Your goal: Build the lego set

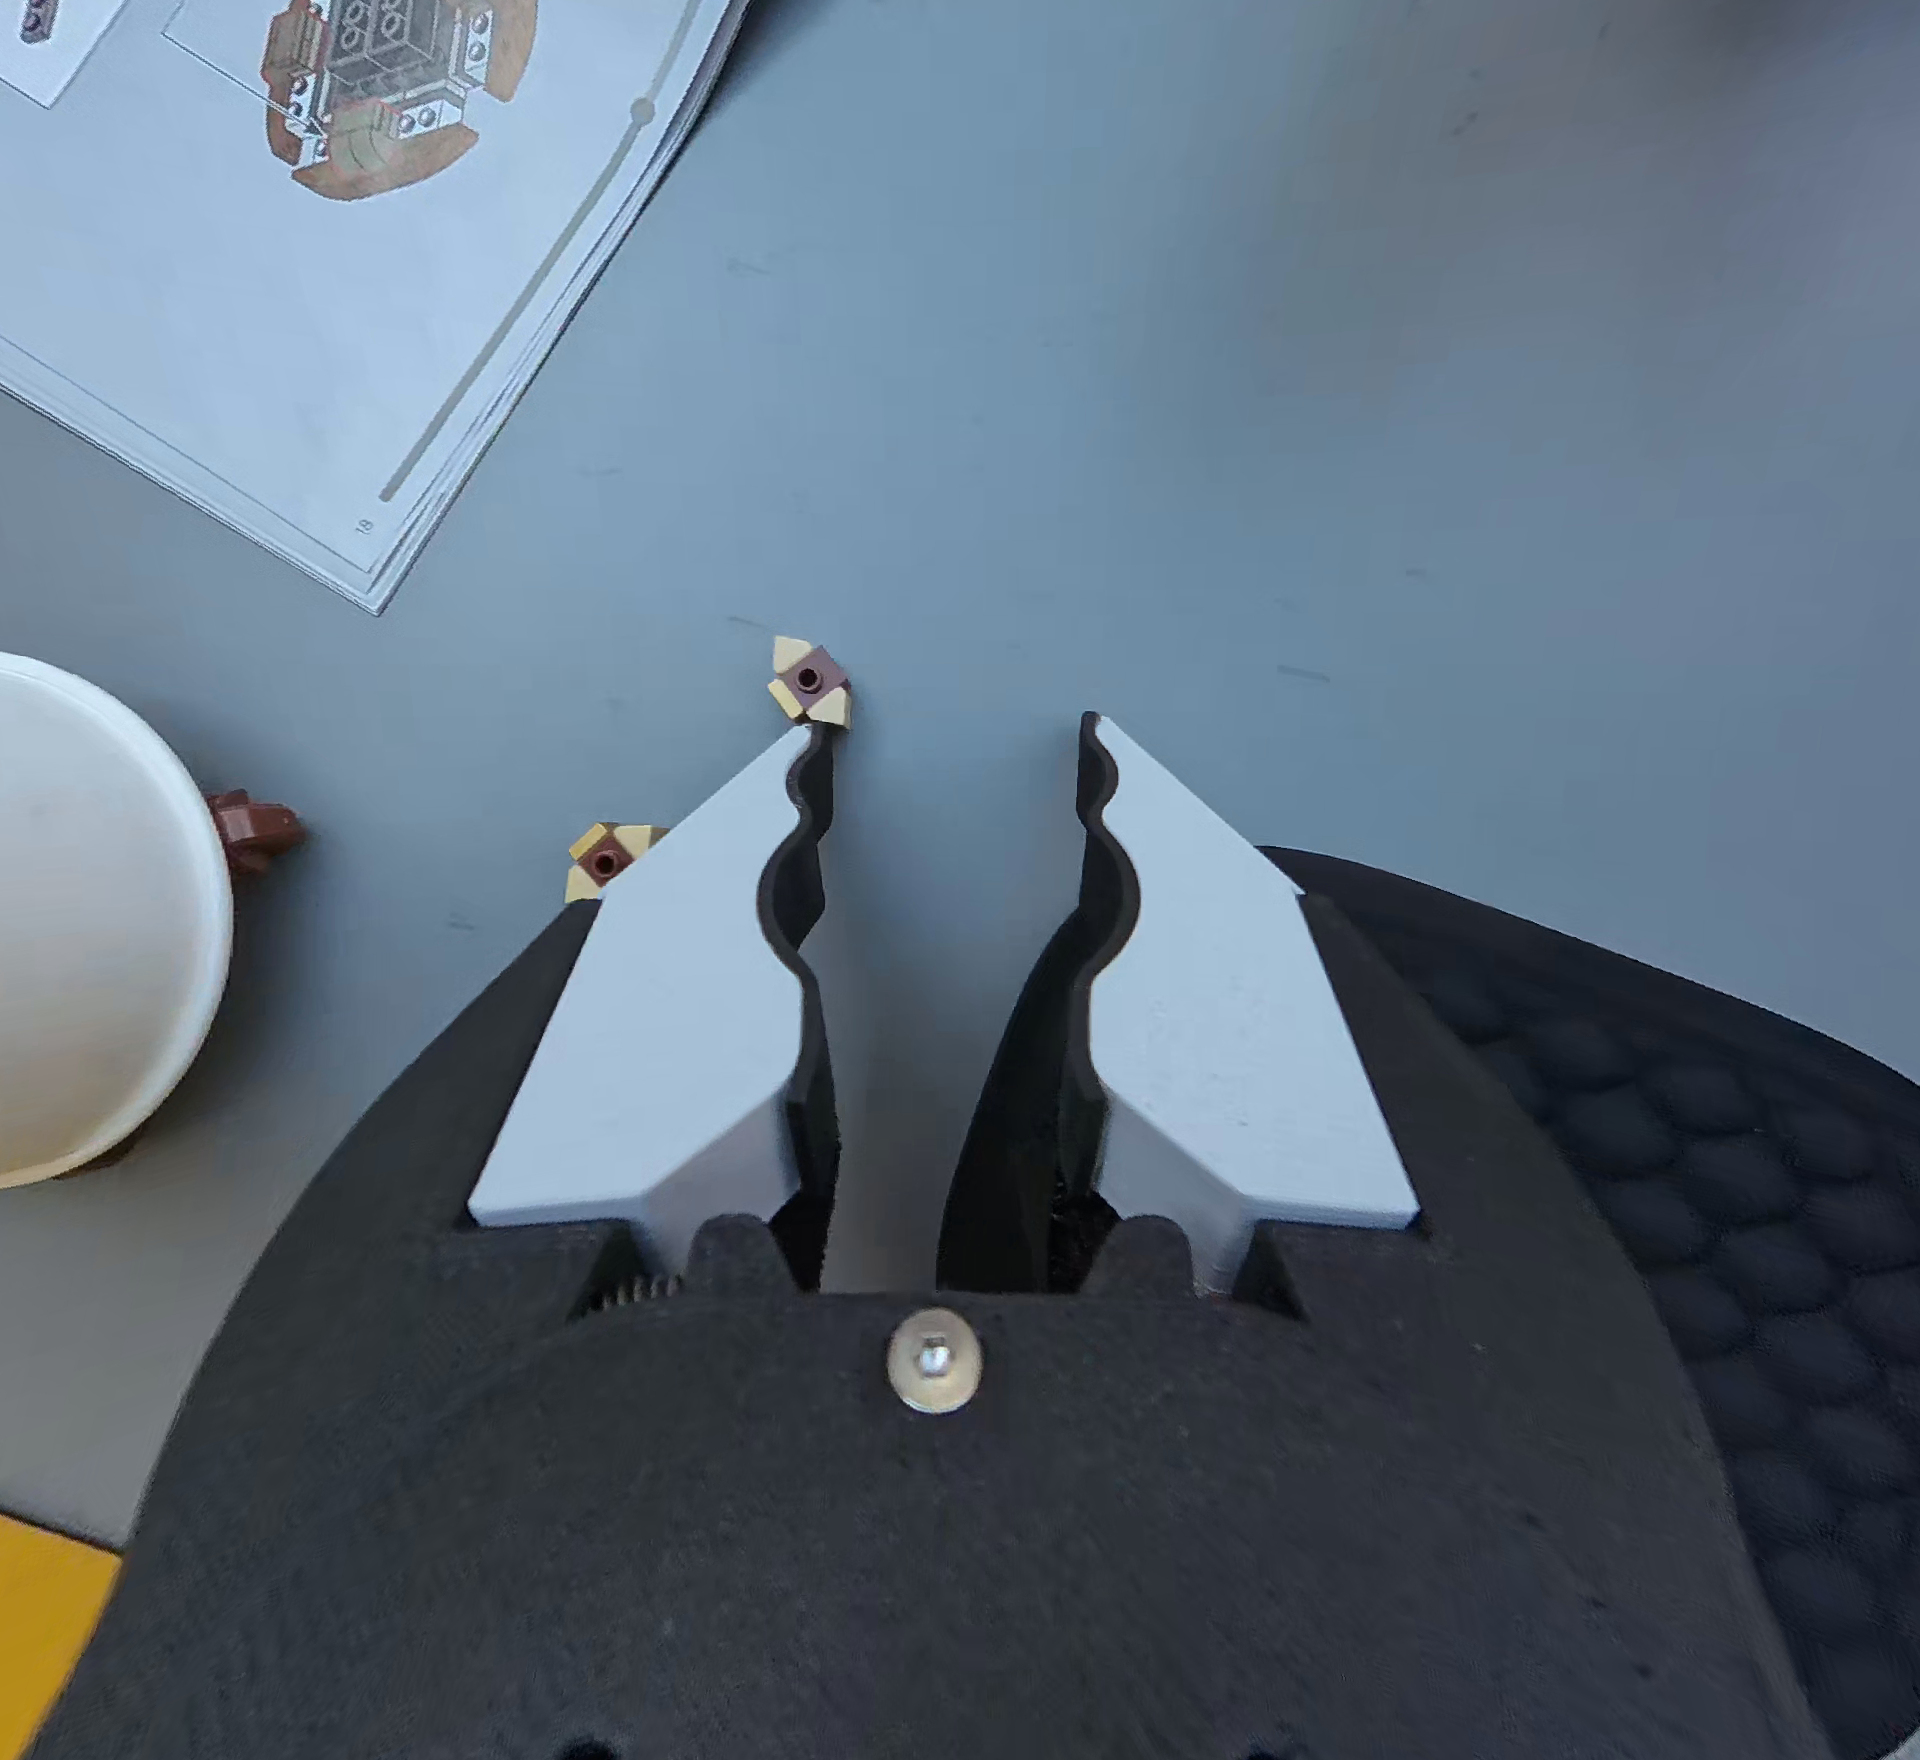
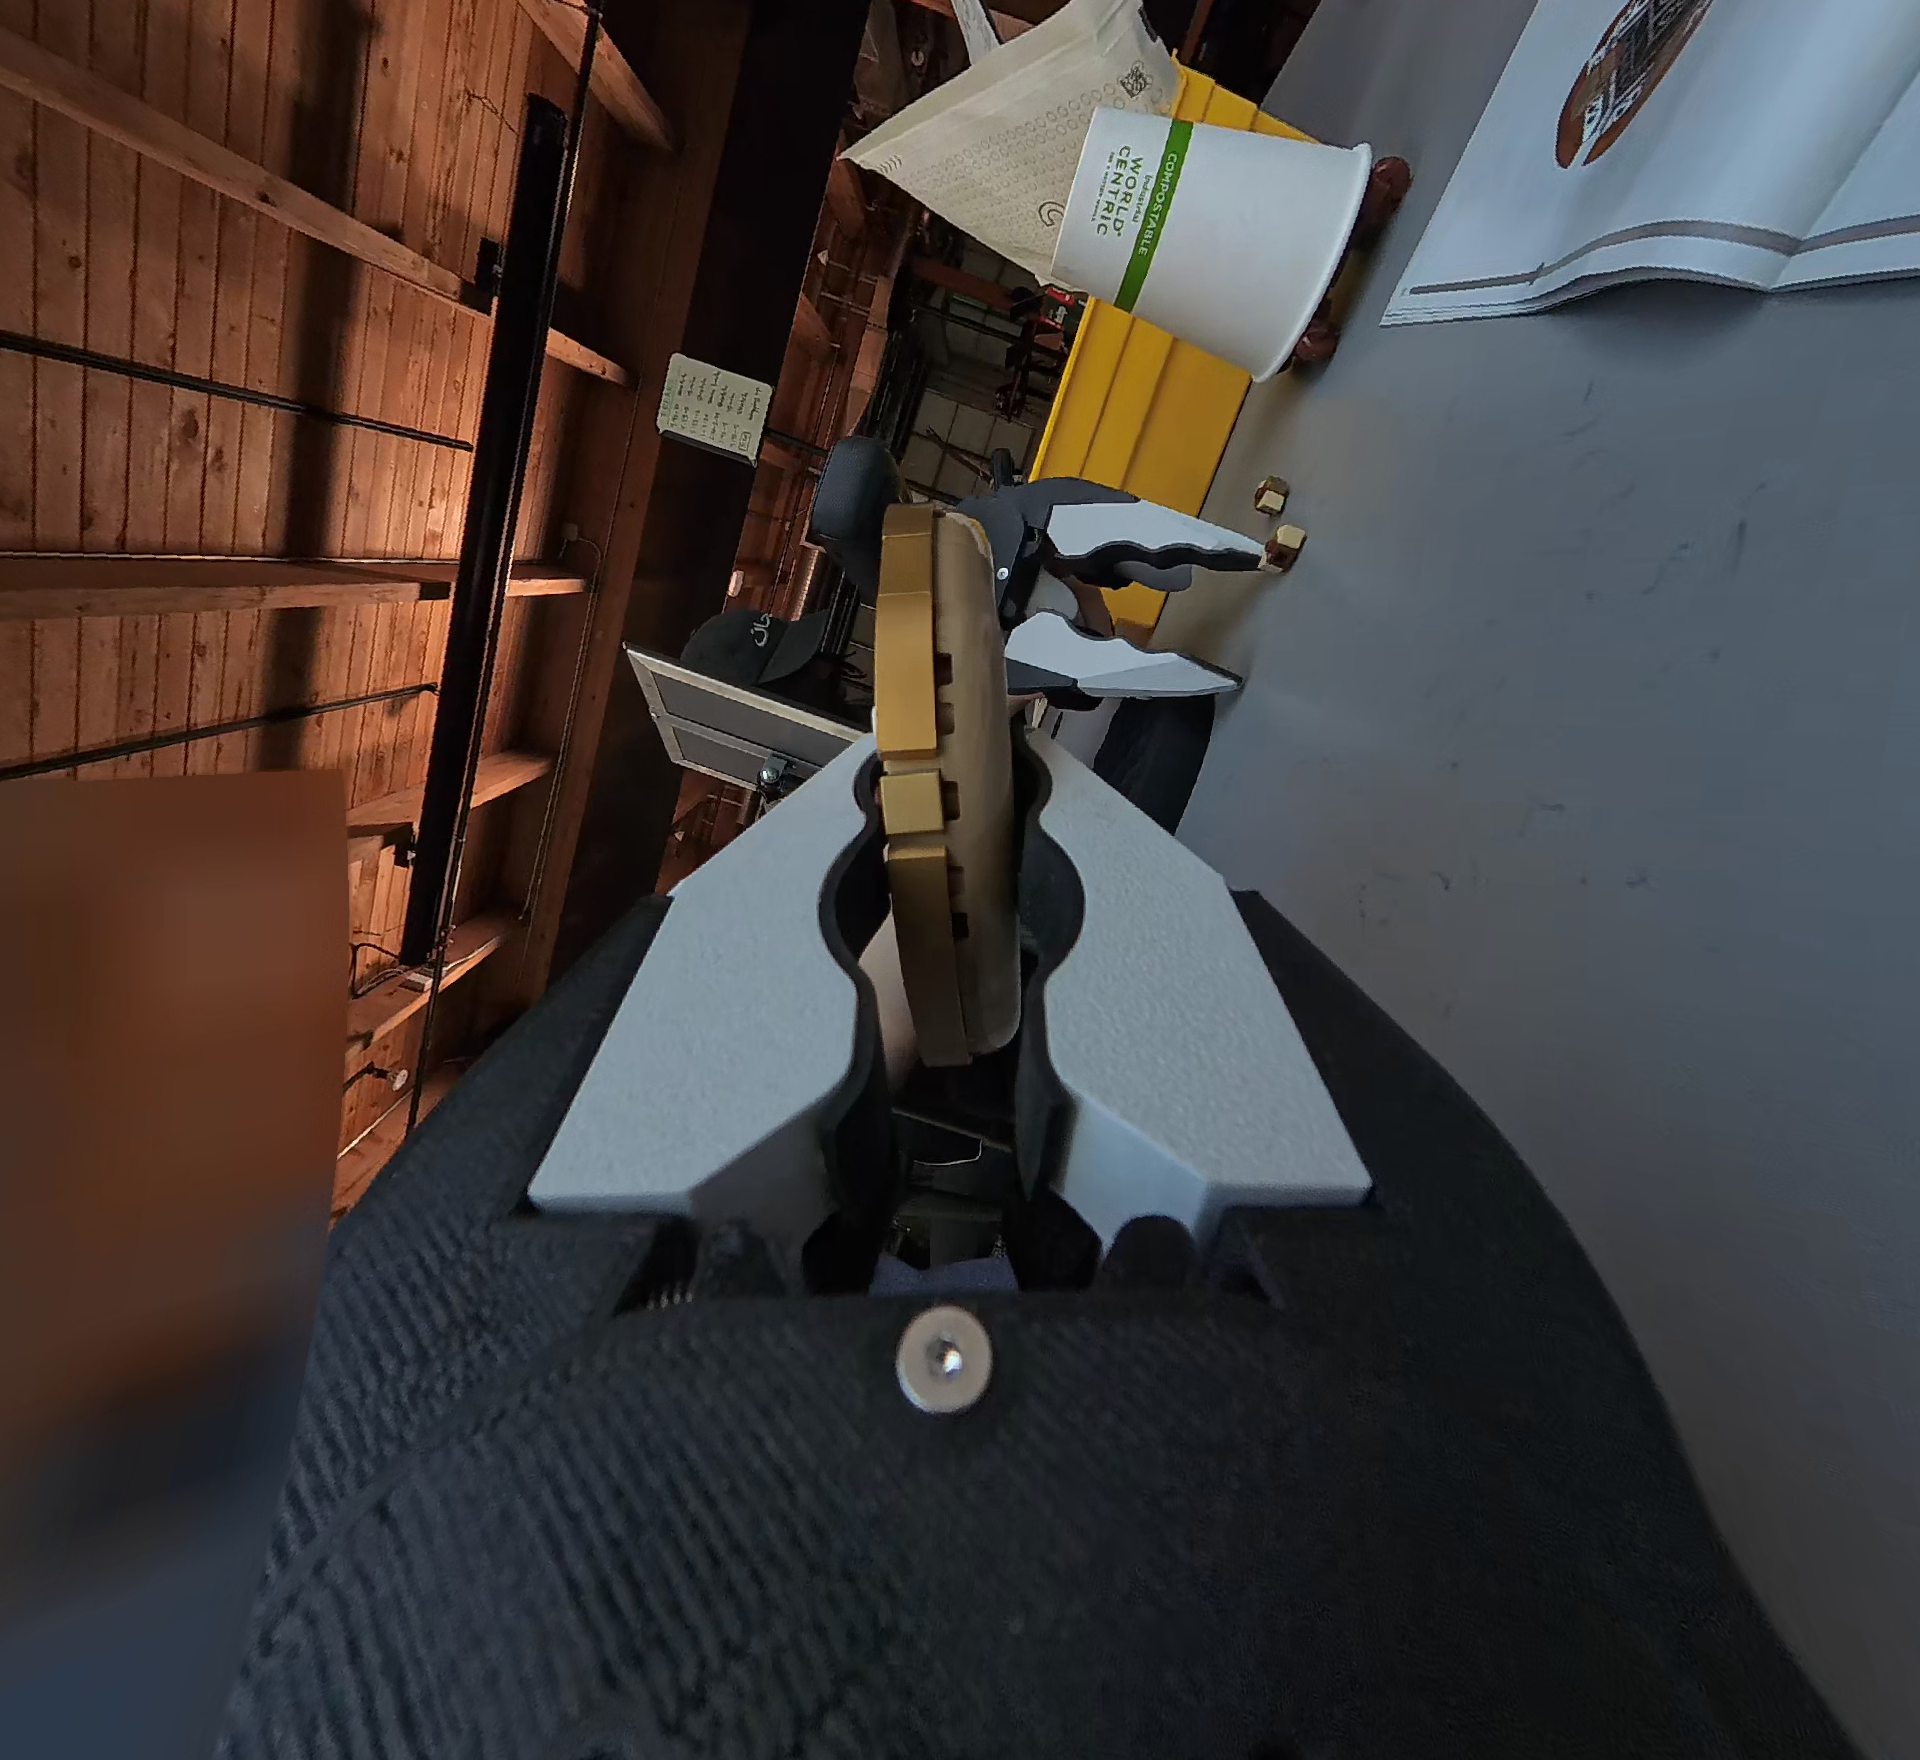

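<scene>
Between the fingers of your left tongs [image 1: 951,723] lies only bare grey worktop [image 1: 1351,360]: they stand wide apart and grip nothing. The tip of one finger [image 1: 816,754] touches, or all but touches, a small tan-and-brown lego piece with a dark round hole in its top [image 1: 810,682]. A second piece of the same kind [image 1: 608,863] lies just beside that finger's outer edge, partly hidden by it. Farther out on that side stands a white paper cup [image 1: 94,921] upside down, with a reddish-brown lego piece [image 1: 255,827] against its rim. Ahead and to the same side, well apart from the tips, the open instruction booklet [image 1: 312,256] lies flat.

Your right tongs [image 2: 951,754] are clamped on a flat, round tan-and-gold lego assembly [image 2: 935,775], held on edge and clear of the worktop, its rim standing out past the fingertips. Beyond it in the right wrist view you can see the left tongs spread over the worktop, one tip at the small piece. Farther off stand the cup, a yellow bin [image 2: 1143,411] and a pale paper bag [image 2: 1018,141].
</scene>
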`<state>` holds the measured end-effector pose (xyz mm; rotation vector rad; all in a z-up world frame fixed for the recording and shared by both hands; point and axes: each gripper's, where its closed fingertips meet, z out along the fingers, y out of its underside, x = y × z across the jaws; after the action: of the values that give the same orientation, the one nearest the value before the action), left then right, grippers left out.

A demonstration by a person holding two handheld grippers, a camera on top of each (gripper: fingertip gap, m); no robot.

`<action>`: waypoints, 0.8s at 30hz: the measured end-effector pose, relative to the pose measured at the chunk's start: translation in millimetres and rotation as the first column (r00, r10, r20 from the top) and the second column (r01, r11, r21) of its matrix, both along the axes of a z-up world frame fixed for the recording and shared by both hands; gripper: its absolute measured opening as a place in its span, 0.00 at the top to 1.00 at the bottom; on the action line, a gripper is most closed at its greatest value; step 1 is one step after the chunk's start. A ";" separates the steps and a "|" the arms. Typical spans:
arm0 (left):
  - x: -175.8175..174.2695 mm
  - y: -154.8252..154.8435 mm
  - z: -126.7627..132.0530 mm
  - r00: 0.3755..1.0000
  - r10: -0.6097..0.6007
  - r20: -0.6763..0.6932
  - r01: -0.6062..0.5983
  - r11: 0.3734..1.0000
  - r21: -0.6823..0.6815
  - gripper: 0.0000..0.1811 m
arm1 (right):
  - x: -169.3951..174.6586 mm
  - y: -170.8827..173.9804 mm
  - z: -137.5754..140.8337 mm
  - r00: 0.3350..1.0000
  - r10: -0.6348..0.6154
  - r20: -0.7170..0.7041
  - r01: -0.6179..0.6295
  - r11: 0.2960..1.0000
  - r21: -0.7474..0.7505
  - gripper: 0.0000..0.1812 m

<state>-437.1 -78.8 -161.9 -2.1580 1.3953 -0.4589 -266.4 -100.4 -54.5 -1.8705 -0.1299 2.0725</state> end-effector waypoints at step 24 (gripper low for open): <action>-2.3 23.8 7.7 0.961 -0.202 -0.187 0.220 0.972 0.083 0.80 | -7.0 -3.5 -4.6 0.999 0.028 0.027 -0.028 1.000 0.002 0.90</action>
<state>-439.4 -55.0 -154.2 -2.0162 1.7196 -0.2700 -273.4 -103.9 -59.1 -1.9065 -0.1665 2.0647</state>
